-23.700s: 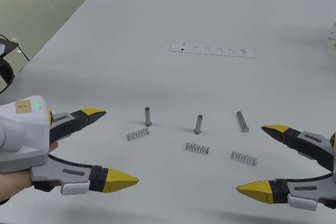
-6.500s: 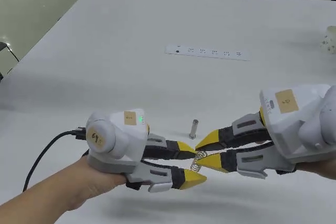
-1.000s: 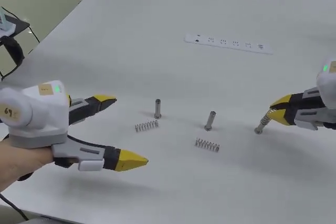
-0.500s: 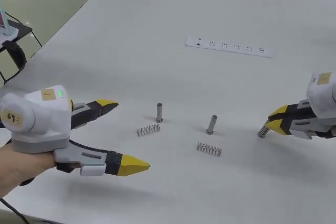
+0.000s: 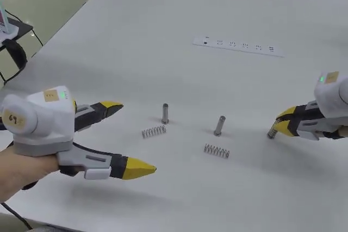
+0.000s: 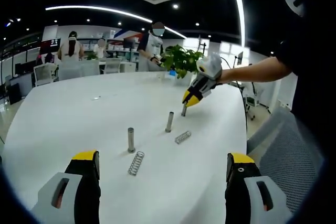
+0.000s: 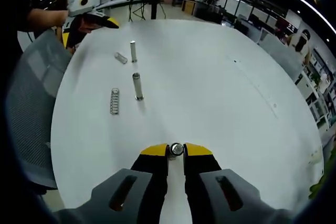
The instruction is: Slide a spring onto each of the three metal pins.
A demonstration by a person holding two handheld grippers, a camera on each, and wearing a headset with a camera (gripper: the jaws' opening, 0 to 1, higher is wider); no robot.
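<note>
Three metal pins stand on the white table (image 5: 163,36). The left pin (image 5: 165,113) and the middle pin (image 5: 219,125) are bare. One loose spring (image 5: 154,131) lies by the left pin, and another spring (image 5: 217,150) lies in front of the middle pin. My right gripper (image 5: 280,123) is shut around the spring on the right pin (image 5: 271,132). In the right gripper view the pin's round head (image 7: 176,149) sits between the yellow tips. My left gripper (image 5: 129,137) hovers open at the near left, holding nothing. The left gripper view shows both bare pins (image 6: 130,140) (image 6: 169,121).
A white power strip (image 5: 239,47) lies across the far side of the table. In the left gripper view, people stand behind the table's far end beside a potted plant (image 6: 181,61). A grey mesh chair (image 7: 31,93) stands at the table's edge.
My right gripper has moved down along the right pin, taking the spring lower on it. The left gripper stays open in about the same place.
</note>
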